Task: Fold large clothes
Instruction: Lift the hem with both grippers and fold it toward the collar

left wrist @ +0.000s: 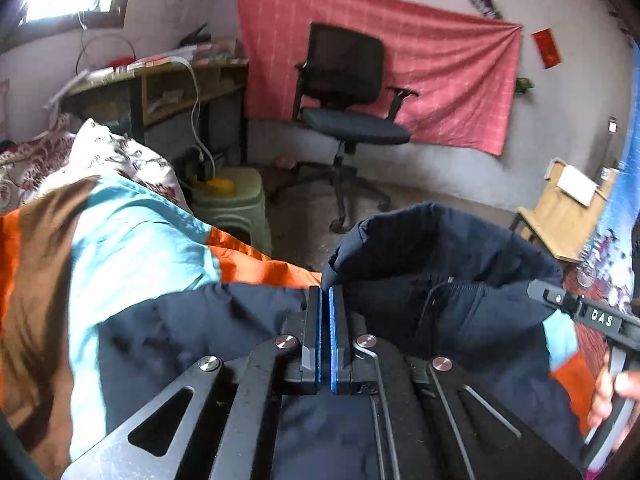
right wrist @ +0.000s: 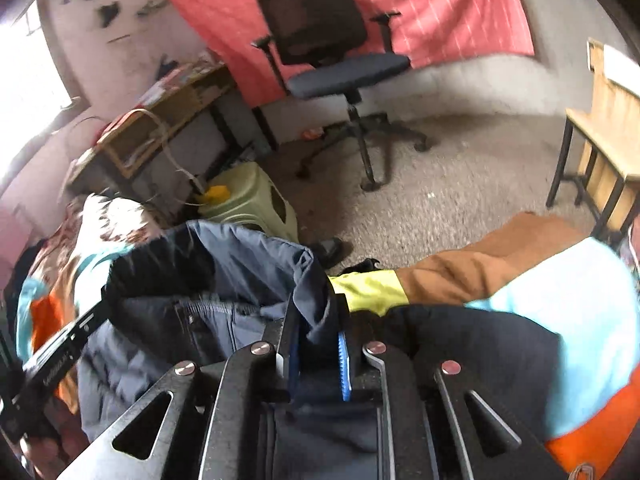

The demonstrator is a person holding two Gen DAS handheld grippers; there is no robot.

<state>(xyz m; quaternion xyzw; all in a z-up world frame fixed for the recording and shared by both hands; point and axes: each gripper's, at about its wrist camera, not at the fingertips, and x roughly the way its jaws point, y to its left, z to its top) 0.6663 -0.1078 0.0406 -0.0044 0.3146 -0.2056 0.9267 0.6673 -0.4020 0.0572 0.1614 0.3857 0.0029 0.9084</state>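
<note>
A large colour-block jacket (left wrist: 132, 264), navy, light blue, orange and brown, is held up over the bed. My left gripper (left wrist: 325, 292) is shut tight on the navy fabric at the jacket's shoulder edge. The navy hood (left wrist: 440, 248) bulges open to its right. My right gripper (right wrist: 316, 320) is shut on a fold of the navy hood collar (right wrist: 248, 264). The jacket's sleeve (right wrist: 500, 264), brown with a yellow cuff, stretches to its right. Each gripper shows at the edge of the other's view: the right gripper's body (left wrist: 592, 316) and the left gripper's body (right wrist: 68, 344).
A black office chair (left wrist: 344, 92) stands before a red cloth on the wall. A green plastic stool (left wrist: 236, 200) and a cluttered desk (left wrist: 160, 84) are at left. A wooden bench (right wrist: 604, 128) is at right. A floral quilt (left wrist: 100, 152) lies on the bed.
</note>
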